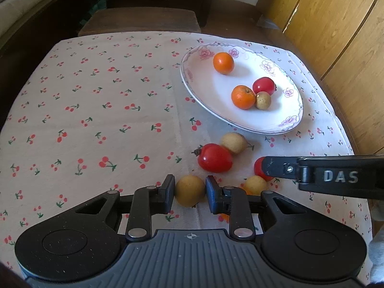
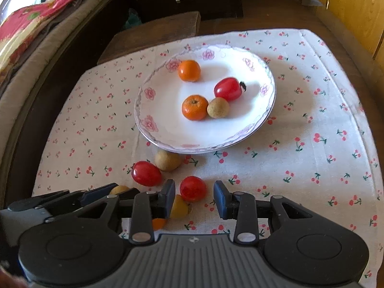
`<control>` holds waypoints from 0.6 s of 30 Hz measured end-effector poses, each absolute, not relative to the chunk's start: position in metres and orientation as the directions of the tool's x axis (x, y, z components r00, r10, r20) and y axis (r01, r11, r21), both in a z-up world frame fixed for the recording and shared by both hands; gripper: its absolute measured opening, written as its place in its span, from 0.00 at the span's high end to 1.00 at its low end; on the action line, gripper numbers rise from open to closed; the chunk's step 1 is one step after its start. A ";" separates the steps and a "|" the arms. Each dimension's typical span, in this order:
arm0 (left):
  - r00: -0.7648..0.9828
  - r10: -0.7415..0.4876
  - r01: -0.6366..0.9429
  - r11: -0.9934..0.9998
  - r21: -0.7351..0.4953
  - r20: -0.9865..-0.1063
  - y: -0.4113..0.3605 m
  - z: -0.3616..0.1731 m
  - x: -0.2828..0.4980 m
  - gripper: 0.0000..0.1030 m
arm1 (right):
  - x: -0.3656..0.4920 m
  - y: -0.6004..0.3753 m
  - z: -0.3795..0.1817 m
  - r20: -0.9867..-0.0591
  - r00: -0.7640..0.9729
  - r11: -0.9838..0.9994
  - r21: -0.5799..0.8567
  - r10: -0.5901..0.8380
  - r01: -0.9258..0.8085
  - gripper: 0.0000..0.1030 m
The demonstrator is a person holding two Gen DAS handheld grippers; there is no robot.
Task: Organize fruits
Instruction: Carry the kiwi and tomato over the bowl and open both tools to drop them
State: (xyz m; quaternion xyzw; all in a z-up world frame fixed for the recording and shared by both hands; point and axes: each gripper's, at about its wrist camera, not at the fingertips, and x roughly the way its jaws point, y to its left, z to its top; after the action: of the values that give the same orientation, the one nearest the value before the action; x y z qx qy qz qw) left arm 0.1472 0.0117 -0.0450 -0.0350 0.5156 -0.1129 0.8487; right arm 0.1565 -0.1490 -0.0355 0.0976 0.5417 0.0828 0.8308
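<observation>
Left tongs (image 1: 190, 193) are pinching a small round tan longan (image 1: 189, 193) sitting on the cherry-print cloth worktop (image 1: 96, 110). Right tongs (image 2: 194, 198) hang spread around a red cherry tomato (image 2: 192, 188), not gripping it, near the flowered white plate (image 2: 165, 129).

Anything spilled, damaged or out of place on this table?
Nothing is spilled or damaged. Several fruits lie loose on the tablecloth beside the plate, including a red fruit and a tan fruit. The left gripper grips another tan fruit.

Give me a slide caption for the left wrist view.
Left claw shut on a longan; plate beyond holds four fruits.
</observation>
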 end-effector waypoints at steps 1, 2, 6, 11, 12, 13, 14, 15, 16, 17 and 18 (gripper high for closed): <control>0.443 -0.228 0.155 0.972 -0.177 -0.867 0.012 -0.045 0.147 0.65 | 0.158 -0.147 -0.038 -0.887 0.393 0.968 0.250 0.243 -0.034 0.65; 0.442 -0.230 0.154 0.972 -0.179 -0.867 0.013 -0.045 0.148 0.65 | 0.159 -0.145 -0.040 -0.889 0.389 0.968 0.248 0.242 -0.035 0.65; 0.441 -0.233 0.153 0.971 -0.184 -0.866 0.013 -0.045 0.149 0.65 | 0.164 -0.143 -0.045 -0.889 0.387 0.968 0.248 0.243 -0.037 0.65; 0.440 -0.233 0.157 0.971 -0.181 -0.867 0.012 -0.045 0.150 0.66 | 0.165 -0.139 -0.049 -0.894 0.381 0.971 0.235 0.236 -0.049 0.65; 0.440 -0.232 0.158 0.971 -0.180 -0.867 0.012 -0.045 0.150 0.65 | 0.165 -0.140 -0.049 -0.893 0.381 0.970 0.236 0.237 -0.052 0.66; 0.439 -0.231 0.161 0.971 -0.177 -0.868 0.012 -0.046 0.150 0.64 | 0.165 -0.140 -0.049 -0.895 0.379 0.971 0.232 0.236 -0.057 0.67; 0.439 -0.227 0.166 0.971 -0.170 -0.869 0.011 -0.045 0.150 0.64 | 0.164 -0.140 -0.049 -0.895 0.382 0.972 0.225 0.233 -0.065 0.70; 0.440 -0.224 0.167 0.972 -0.166 -0.870 0.010 -0.045 0.150 0.64 | 0.164 -0.140 -0.049 -0.896 0.383 0.974 0.216 0.225 -0.068 0.72; 0.441 -0.220 0.170 0.972 -0.160 -0.870 0.009 -0.046 0.150 0.64 | 0.163 -0.139 -0.049 -0.896 0.384 0.975 0.208 0.221 -0.075 0.72; 0.441 -0.218 0.170 0.973 -0.157 -0.871 0.009 -0.045 0.150 0.64 | 0.163 -0.139 -0.048 -0.897 0.384 0.976 0.204 0.220 -0.081 0.72; 0.441 -0.216 0.171 0.973 -0.155 -0.871 0.008 -0.045 0.150 0.64 | 0.163 -0.138 -0.048 -0.897 0.384 0.976 0.201 0.220 -0.090 0.72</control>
State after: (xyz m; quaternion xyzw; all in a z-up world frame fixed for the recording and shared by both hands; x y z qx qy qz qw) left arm 0.1497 0.0082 -0.0455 -0.0220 0.5161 -0.1139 0.8486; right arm 0.1628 -0.1380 -0.0482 0.0594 0.5470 0.0934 0.8298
